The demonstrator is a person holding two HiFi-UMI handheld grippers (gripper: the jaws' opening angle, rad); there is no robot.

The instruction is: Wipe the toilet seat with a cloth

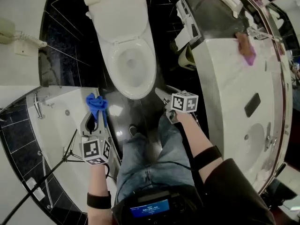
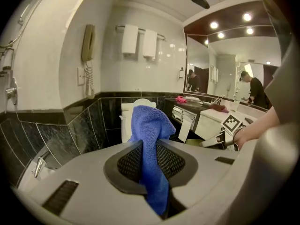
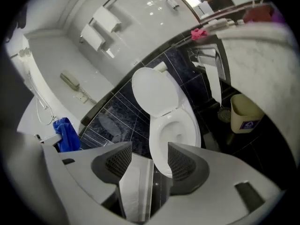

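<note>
Before the toilet, cloth in hand
Left gripper [image 1: 95, 119] pinches a bunched blue cloth [image 2: 150, 125]; right gripper [image 3: 150, 162] spread, empty. White toilet seat [image 3: 192, 125], lid [image 3: 154, 90] raised; bin [image 3: 243, 110] label unreadable.

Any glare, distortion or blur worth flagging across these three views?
Head view: heavy fisheye curves the counter; glossy floor glares near the toilet. Left gripper view: ceiling lights blow out, cloth sharp. Right gripper view: tilted, dark vignetted edges, no visible blur.
</note>
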